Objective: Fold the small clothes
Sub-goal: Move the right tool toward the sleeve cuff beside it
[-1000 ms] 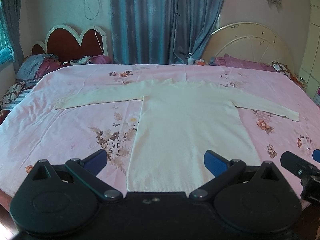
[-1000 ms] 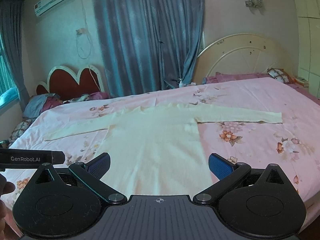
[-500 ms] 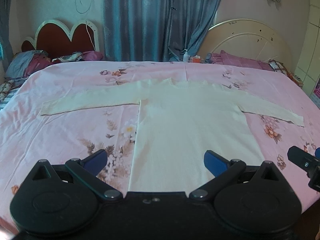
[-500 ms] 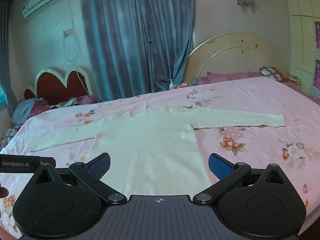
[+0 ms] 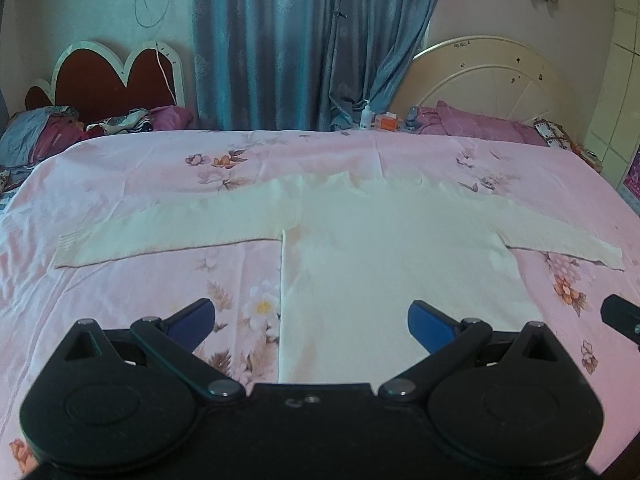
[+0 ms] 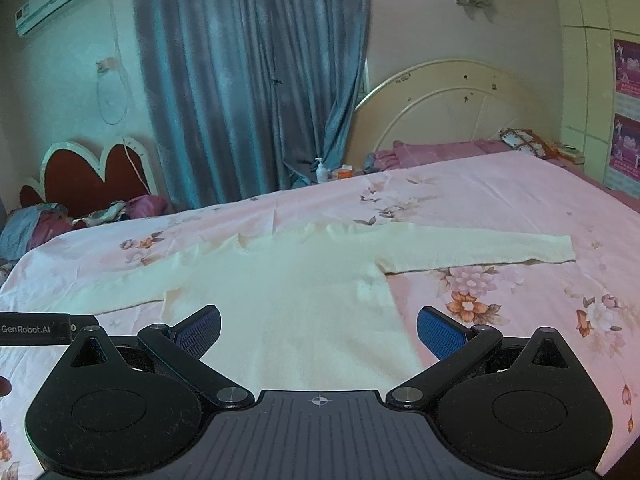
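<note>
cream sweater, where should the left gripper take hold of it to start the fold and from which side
Probably the cuff of the sleeve stretched toward the heart-shaped headboard. The cream sweater lies flat, both sleeves out straight, so that free end lifts easily. Bring the left gripper, fingers open, in low from the outer side along the pink sheet and pinch the ribbed edge.

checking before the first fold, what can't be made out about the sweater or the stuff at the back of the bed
- Sweater hem: hidden in both wrist views behind each gripper's black body, left tongs, right tongs.
- Collar: left wrist view, too pale and soft to tell front from back.
- Bottle and orange box: too small to read.
</note>
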